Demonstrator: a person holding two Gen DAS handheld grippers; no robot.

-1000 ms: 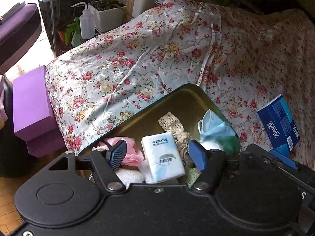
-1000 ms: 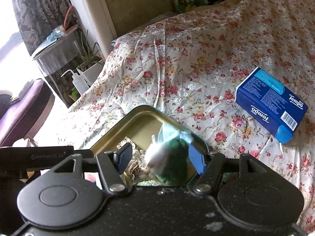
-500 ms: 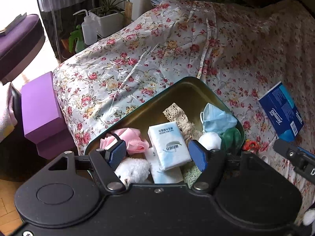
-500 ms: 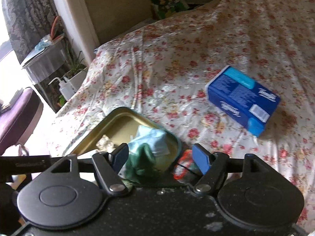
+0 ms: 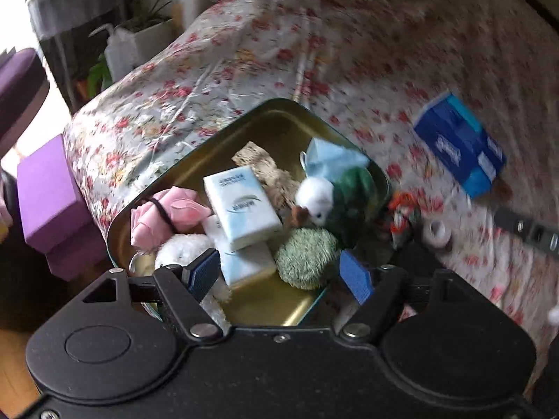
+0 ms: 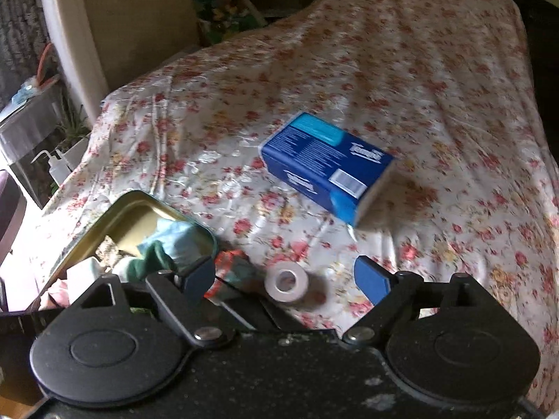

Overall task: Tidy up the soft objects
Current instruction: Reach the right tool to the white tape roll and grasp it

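Note:
A gold tin (image 5: 279, 129) on the flowered bed holds a pink cloth (image 5: 164, 216), two white tissue packs (image 5: 241, 206), lace, a pale blue mask (image 5: 332, 157), a green-and-white plush (image 5: 346, 195), a green fuzzy ball (image 5: 307, 258) and a white plush (image 5: 181, 248). My left gripper (image 5: 279, 274) hangs over the tin's near end, its jaws opening, nothing pressed between them. My right gripper (image 6: 284, 276) is over the bedspread right of the tin (image 6: 139, 199), its jaws opening wide, a white tape roll (image 6: 286, 282) lying on the cloth between them. An orange-green bundle (image 6: 234, 265) lies beside the tin.
A blue tissue box (image 6: 325, 164) lies on the bedspread beyond the tape roll; the same blue tissue box (image 5: 461, 146) shows in the left view. A purple block (image 5: 49, 188) and purple seat stand left of the bed, with a squeeze bottle (image 5: 118, 49) and planter behind.
The green plush left my right gripper and lies in the tin. My right gripper swung right off the tin to the tape roll, opening wider. My left gripper drew back, its jaws wider.

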